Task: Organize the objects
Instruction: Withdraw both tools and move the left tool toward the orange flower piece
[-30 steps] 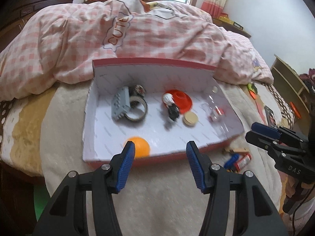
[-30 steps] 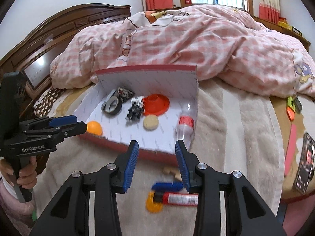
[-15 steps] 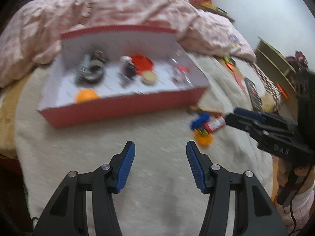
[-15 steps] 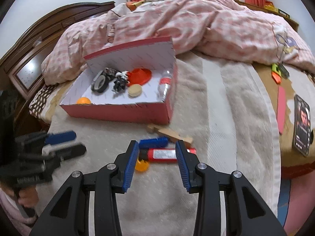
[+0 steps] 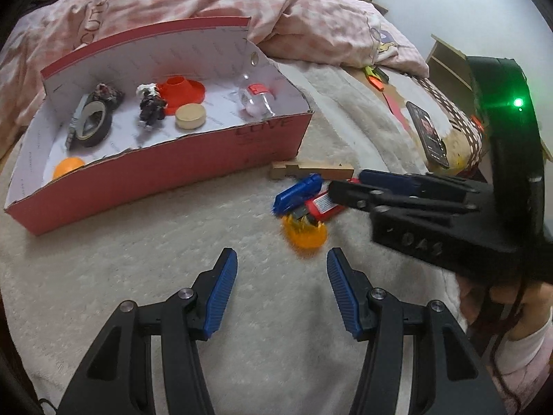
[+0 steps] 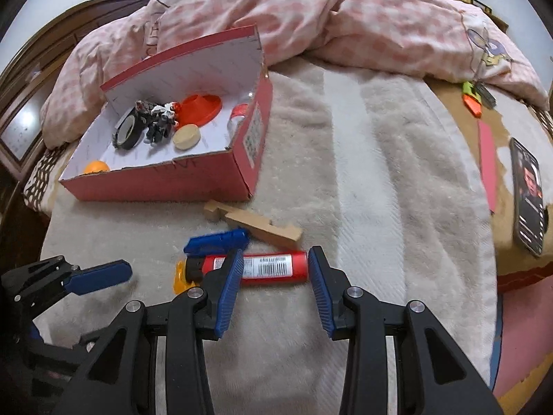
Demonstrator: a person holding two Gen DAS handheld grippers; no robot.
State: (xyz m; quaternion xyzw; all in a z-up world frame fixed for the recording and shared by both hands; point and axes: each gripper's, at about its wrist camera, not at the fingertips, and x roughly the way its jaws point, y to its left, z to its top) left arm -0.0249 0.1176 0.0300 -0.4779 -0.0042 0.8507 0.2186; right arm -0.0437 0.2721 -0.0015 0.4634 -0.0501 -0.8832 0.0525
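A red cardboard box [image 5: 172,169] [image 6: 166,181] lies on the white blanket, holding a tape roll [image 5: 91,128], an orange ball [image 5: 67,167], a red dish [image 5: 179,91], a beige disc [image 5: 189,116], a small bottle [image 5: 257,98] and a dark toy [image 5: 150,105]. In front of it lie a wooden block [image 6: 254,224], a blue clip [image 6: 216,240], a red tube [image 6: 273,268] and an orange piece [image 5: 304,233]. My right gripper [image 6: 273,276] is open, its fingers either side of the red tube, just above it. My left gripper [image 5: 281,288] is open and empty, near the orange piece.
A pink checked quilt [image 6: 311,17] is piled behind the box. A phone [image 6: 527,195], a pink strip [image 6: 487,162] and an orange knife [image 6: 471,102] lie at the bed's right side. A dark headboard [image 6: 20,103] stands at the left.
Both grippers have pulled back from the box and dropped toward the loose items in front of it. The right gripper now straddles the red tube. Both stay open.
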